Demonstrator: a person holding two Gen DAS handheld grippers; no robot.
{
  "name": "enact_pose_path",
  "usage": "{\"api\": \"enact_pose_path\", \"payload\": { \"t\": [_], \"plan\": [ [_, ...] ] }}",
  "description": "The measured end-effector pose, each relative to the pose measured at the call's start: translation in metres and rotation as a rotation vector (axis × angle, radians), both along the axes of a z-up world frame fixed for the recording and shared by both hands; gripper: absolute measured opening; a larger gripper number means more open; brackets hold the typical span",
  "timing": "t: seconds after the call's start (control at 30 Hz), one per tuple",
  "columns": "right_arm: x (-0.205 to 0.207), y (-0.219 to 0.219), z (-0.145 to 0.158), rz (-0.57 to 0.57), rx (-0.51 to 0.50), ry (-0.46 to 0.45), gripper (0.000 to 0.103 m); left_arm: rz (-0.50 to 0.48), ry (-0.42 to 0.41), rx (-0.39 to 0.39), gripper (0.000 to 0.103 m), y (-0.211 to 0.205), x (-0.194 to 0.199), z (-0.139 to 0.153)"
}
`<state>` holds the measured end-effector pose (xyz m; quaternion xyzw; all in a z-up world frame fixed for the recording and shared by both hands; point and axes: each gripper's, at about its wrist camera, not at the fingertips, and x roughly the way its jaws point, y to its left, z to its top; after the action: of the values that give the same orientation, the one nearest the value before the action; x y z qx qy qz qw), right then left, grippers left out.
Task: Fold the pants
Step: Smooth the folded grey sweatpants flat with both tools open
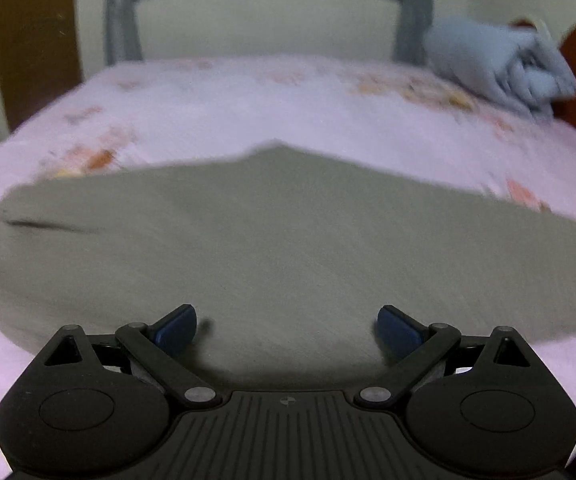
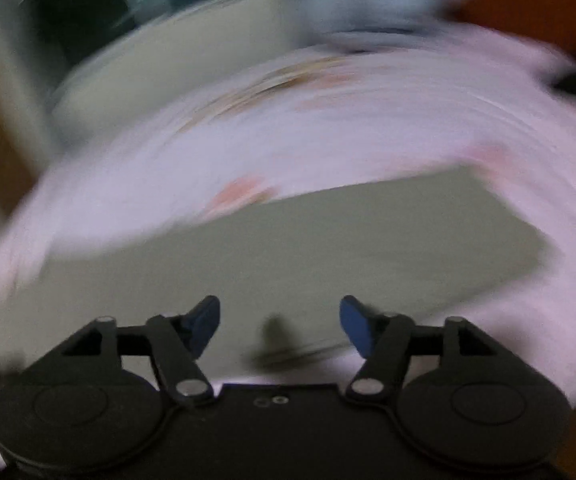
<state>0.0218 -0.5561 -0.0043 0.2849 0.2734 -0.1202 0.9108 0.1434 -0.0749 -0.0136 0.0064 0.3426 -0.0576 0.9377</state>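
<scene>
The olive-grey pants (image 1: 272, 240) were seen spread flat on the pink floral bedsheet (image 1: 248, 108), filling the middle of the left view from 9 to 3 o'clock. The left gripper (image 1: 287, 326) was held wide apart above them, nothing between its blue pads (image 1: 176, 326). The right gripper (image 2: 280, 326) was likewise spread and empty, its view blurred. A pale blue bundle (image 1: 500, 64) lay at 2 o'clock
</scene>
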Motion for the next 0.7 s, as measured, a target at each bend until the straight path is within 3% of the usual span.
{"api": "enact_pose_path", "payload": {
  "t": [0.07,0.13,0.3,0.4,0.5,0.6,0.7],
  "plan": [
    [-0.026,-0.049,-0.015,-0.184,0.166,-0.054,0.066,0.032,-0.024,0.001,0.097,0.013,0.005,0.004],
    [-0.040,-0.075,-0.030,-0.285,0.298,-0.100,0.064,0.061,-0.009,-0.004,0.097,0.024,0.010,0.002],
    [-0.048,-0.094,-0.062,-0.380,0.469,-0.157,0.061,0.055,0.018,0.003,0.097,0.029,0.010,-0.012],
    [-0.044,-0.093,-0.070,-0.372,0.482,-0.214,0.060,0.045,0.022,0.030,0.097,0.025,0.008,-0.018],
    [-0.040,-0.093,-0.073,-0.357,0.492,-0.223,0.051,0.044,0.021,0.045,0.097,0.023,0.007,-0.021],
    [-0.035,-0.094,-0.071,-0.342,0.456,-0.167,0.034,0.049,0.022,0.043,0.098,0.020,0.008,-0.019],
    [-0.033,-0.095,-0.064,-0.318,0.428,-0.191,0.032,0.056,0.017,0.028,0.098,0.022,0.008,-0.017]
  ]
}}
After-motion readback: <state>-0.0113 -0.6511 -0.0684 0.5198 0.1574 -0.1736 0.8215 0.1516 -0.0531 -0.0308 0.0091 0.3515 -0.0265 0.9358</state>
